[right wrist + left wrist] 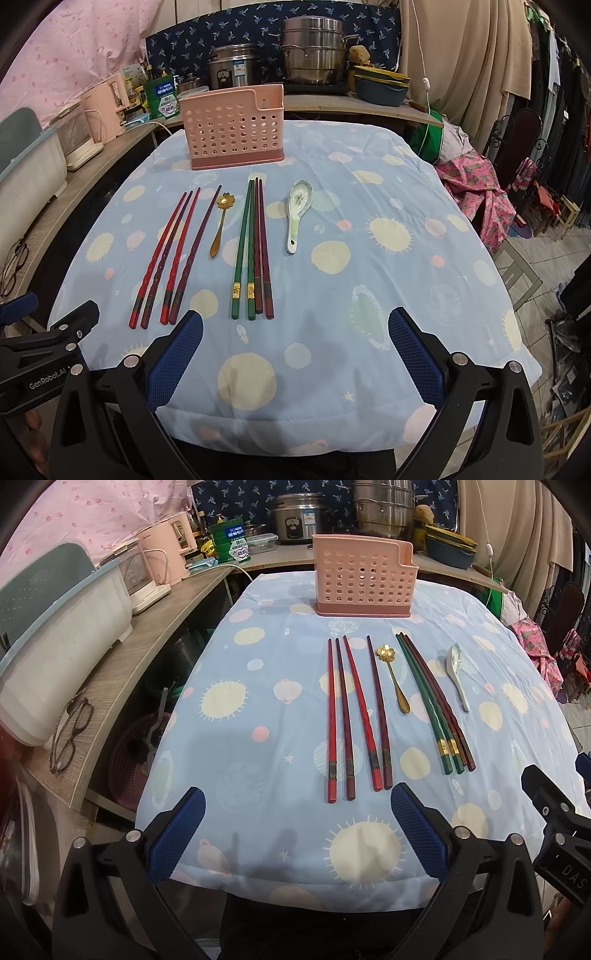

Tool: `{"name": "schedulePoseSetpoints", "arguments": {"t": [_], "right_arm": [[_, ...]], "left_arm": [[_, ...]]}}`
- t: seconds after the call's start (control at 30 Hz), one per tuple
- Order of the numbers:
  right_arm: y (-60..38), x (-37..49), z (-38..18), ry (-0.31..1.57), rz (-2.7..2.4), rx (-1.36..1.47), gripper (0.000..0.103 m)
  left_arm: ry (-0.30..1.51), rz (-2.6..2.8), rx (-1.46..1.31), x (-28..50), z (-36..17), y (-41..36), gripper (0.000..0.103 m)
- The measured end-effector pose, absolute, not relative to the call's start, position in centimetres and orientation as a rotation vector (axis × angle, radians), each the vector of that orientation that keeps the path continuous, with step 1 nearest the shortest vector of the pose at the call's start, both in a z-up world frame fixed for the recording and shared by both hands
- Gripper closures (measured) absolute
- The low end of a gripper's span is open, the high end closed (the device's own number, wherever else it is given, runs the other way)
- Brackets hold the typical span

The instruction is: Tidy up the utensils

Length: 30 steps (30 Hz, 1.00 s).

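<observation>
Both grippers hang at the counter's (461, 206) near edge, over its blue spotted cloth. The left gripper (297, 834) and the right gripper (295, 356) each have their fingers spread wide and hold nothing. Bare cloth lies between each pair of fingers and on the right side ahead of the right gripper. Just ahead of the left fingers lie four red chopsticks (356, 716); farther right are a gold spoon (393, 677), green and dark chopsticks (436, 705), then a white spoon (458, 674), all lying apart in a row. Beyond them, well ahead, a pink holder (364, 578) stands upright, empty as far as visible. The left gripper's body reads "GenRobot.AI" in the right view. Glasses (70, 734) lie on a side shelf left of the left fingers; pots (314, 55) stand behind.
</observation>
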State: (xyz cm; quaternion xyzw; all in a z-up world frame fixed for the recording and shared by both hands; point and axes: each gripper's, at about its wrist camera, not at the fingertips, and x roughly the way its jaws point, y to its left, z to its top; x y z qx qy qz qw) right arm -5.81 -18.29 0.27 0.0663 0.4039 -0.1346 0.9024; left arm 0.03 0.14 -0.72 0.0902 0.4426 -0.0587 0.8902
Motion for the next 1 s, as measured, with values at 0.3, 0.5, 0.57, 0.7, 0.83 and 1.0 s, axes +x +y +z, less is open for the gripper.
{"name": "schedulePoseSetpoints", "arguments": {"t": [0.3,0.5,0.57,0.7,0.83,1.0], "right_arm": [[-17.7,-5.04,-0.57,0.851,-0.27,0.139,0.007],[-18.1,-5.01,-0.57,0.857,-0.268,0.147,0.007],[-18.08,-5.0,-0.57,0.857,-0.268,0.147,0.007],[-18.07,-5.0,-0.57,0.858,-0.268,0.147,0.007],[-18.07,-5.0,-0.57,0.859,-0.268,0.147,0.007],[-18.09,-5.0,-0.57,0.858,-0.268,0.146,0.007]], "left_arm": [[0.929,-0.12,0.19,0.5,-0.9,0.18,0.007],[0.931,-0.12,0.193,0.64,-1.0,0.1,0.007],[0.931,-0.12,0.192,0.62,-0.98,0.13,0.007],[0.93,-0.12,0.192,0.63,-0.96,0.14,0.007],[0.931,-0.12,0.192,0.65,-1.0,0.14,0.007],[0.93,-0.12,0.192,0.62,-0.98,0.14,0.007]]}}
